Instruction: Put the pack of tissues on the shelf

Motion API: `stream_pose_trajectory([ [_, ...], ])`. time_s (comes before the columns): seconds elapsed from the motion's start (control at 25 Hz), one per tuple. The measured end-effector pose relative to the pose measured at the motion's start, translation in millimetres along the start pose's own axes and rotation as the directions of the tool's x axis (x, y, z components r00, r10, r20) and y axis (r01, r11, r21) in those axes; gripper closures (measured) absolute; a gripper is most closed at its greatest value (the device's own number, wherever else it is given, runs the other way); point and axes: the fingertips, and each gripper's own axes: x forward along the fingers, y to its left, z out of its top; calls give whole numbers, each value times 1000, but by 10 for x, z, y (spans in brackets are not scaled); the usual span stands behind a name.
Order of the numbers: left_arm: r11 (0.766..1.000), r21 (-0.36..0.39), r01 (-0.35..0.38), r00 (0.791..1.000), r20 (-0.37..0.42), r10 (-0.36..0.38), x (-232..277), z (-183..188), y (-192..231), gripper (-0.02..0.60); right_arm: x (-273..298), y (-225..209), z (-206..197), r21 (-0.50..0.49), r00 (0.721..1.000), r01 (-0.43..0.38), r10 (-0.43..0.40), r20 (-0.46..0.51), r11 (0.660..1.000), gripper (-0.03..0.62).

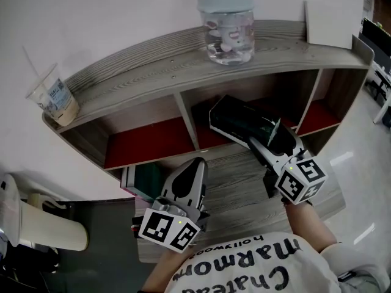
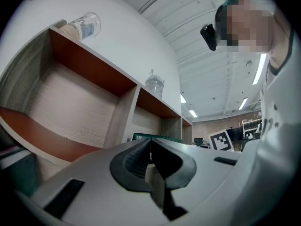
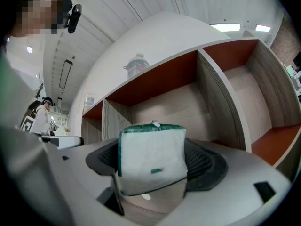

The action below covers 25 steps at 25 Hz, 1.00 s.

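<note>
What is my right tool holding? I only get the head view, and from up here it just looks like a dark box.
Observer: It's the pack of tissues. In the right gripper view, the right tool has its jaws pinched on both sides of it. The end facing that camera is white with a green edge.
Operator: Is my left tool holding something too?
Observer: No. The left gripper view shows the left tool with its jaws together and nothing between them.
Operator: Is anybody else in the room?
Observer: Yes. The right gripper view shows a person in white standing far off near its left edge.
</note>
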Motion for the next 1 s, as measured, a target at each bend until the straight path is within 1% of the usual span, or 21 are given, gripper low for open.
stream_pose_trajectory([
  [0.24,1000,1,-23,1000,10,23,-43,18,70,563,63,19,-12,-11,1000,-4,4,-8,1000,191],
  [1.0,999,-9,-48,999,7,49,-81,-4,189,563,201,64,-46,-27,1000,-6,6,-1,1000,189],
])
